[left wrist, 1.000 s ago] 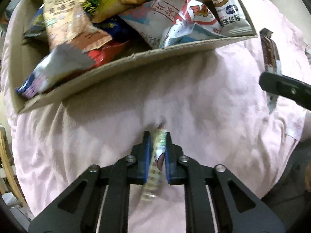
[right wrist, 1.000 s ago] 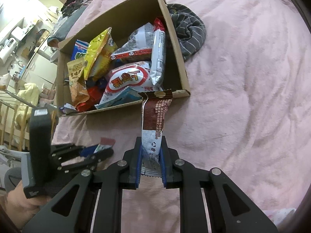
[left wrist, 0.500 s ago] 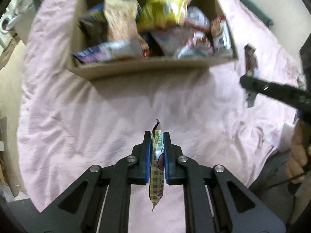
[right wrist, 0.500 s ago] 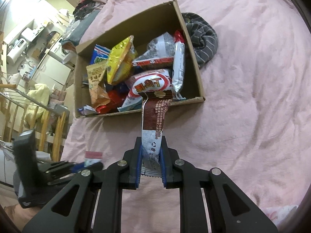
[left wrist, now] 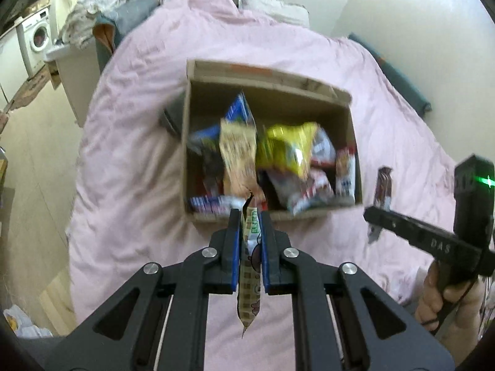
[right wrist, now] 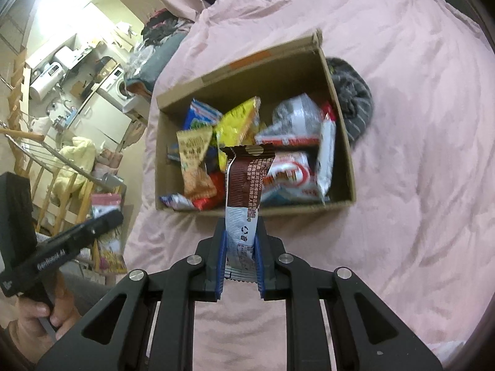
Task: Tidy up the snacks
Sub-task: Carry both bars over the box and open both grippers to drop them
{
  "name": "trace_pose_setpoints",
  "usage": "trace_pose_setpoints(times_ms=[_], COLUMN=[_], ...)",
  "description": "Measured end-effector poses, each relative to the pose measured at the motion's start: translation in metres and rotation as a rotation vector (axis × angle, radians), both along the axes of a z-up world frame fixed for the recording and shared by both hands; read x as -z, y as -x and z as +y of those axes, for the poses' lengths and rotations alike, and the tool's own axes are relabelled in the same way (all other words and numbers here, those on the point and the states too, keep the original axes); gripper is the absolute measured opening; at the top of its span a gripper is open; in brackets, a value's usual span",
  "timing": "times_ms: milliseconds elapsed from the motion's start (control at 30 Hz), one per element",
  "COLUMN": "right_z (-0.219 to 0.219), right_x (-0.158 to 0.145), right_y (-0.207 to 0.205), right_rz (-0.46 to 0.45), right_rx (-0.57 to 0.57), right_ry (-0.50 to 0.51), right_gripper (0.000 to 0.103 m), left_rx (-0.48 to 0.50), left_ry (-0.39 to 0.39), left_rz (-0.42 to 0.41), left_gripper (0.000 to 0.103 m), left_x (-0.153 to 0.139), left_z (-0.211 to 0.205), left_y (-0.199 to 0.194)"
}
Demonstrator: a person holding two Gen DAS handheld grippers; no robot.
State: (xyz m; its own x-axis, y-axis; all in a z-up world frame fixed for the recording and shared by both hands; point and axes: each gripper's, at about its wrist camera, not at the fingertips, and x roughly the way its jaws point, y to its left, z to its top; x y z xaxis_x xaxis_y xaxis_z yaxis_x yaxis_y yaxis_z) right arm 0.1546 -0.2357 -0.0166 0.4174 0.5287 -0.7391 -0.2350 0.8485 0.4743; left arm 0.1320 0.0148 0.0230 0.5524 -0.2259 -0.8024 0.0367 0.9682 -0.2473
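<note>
Comparing this moment with the views of a second ago, both grippers have been drawn up and back from the cardboard box (left wrist: pixel 272 216), so that the whole box and the pink bedspread (left wrist: pixel 139 154) around it are now seen, where only its near wall was seen before. The left gripper (left wrist: pixel 250 247) is clamped on a thin checked snack packet (left wrist: pixel 249 293), held edge-on; the right gripper (right wrist: pixel 239 247) is clamped on a brown-and-white wafer wrapper (right wrist: pixel 247 185), held upright in front of the box. Neither packet has been set down, so a lift clear of the box is judged to be under way, with sorting onto the bedspread the likely next step. Counted: two grippers, two packets in hand, one box, one grey striped cloth (right wrist: pixel 352 99) touching the box's far side. About eight to ten packets are left in the box (blur and overlap prevent an exact count), among them one yellow bag (right wrist: pixel 238 123) and one tan bag (right wrist: pixel 193 154).
</note>
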Motion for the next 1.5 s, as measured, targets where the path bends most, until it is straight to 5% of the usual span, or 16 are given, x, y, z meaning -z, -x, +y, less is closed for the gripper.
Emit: trace_pose_setpoints(times_ms=[367, 500, 833, 1500], right_z=[0.0, -0.004, 0.016, 0.015], right_x=[-0.007, -0.002, 0.034, 0.038], right_y=[-0.056, -0.076, -0.08, -0.086], right_rz=[-0.062, -0.097, -0.076, -0.051], right_rx=[0.105, 0.135, 0.085, 0.11], right_ry=[0.022, 0.03, 0.131, 0.142], right_gripper=[0.017, 0.017, 0.017, 0.02], left_rx=[-0.027, -0.081, -0.109, -0.081], left_ry=[-0.075, -0.027, -0.053, -0.129], left_rz=[-0.089, -0.093, -0.078, -0.088], left_gripper=[0.009, 0.009, 0.009, 0.01], left_x=[-0.011, 0.005, 0.029, 0.035], left_z=[0.001, 0.007, 0.004, -0.013], left_y=[-0.068, -0.084, -0.096, -0.09])
